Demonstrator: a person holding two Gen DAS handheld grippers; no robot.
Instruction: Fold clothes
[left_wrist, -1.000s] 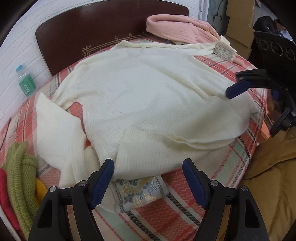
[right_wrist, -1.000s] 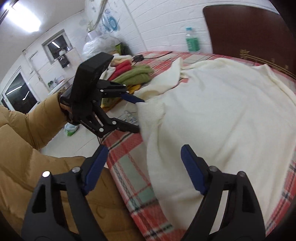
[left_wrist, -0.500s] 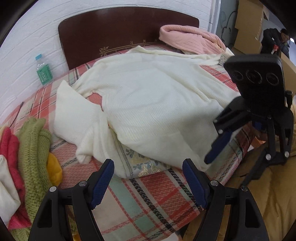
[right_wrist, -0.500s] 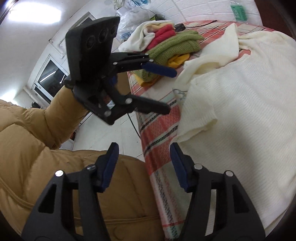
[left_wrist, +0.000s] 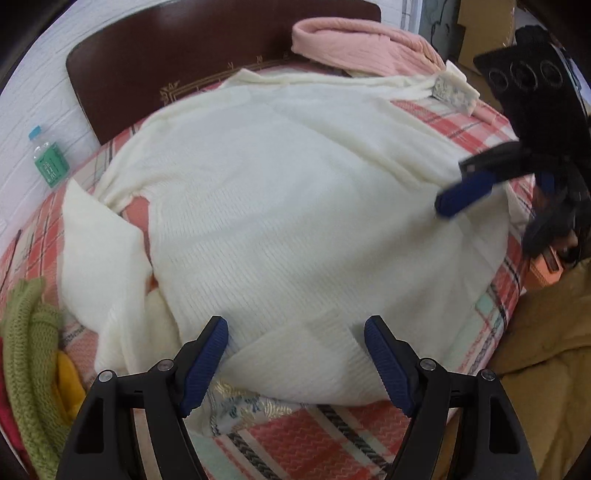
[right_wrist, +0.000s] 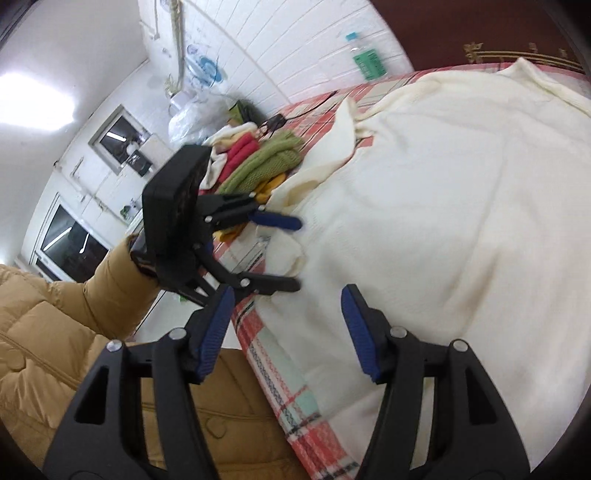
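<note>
A cream knit sweater (left_wrist: 295, 192) lies spread across the bed's plaid cover (left_wrist: 295, 435), one sleeve crumpled at the left (left_wrist: 99, 258). My left gripper (left_wrist: 295, 330) stands open just above the sweater's folded near hem, touching nothing; in the right wrist view it (right_wrist: 295, 253) hovers at the sweater's near left corner. My right gripper (right_wrist: 286, 304) is over the bed's front edge by the sweater's (right_wrist: 443, 221) hem. Its jaws are opening with no cloth pinched. In the left wrist view, one blue pad (left_wrist: 465, 192) hangs over the sweater's right side.
A pink sweater (left_wrist: 362, 40) lies by the dark headboard (left_wrist: 184, 55). Green, red and yellow knitwear (right_wrist: 262, 162) is piled at the bed's left edge. A water bottle (left_wrist: 48, 158) stands by the white wall. The person's tan padded jacket (left_wrist: 546, 350) is at the front right.
The left gripper swung out to the left, then came back over the near hem. The right gripper moved from the bed's front edge toward the sweater's right side, its jaws narrower than a second ago.
</note>
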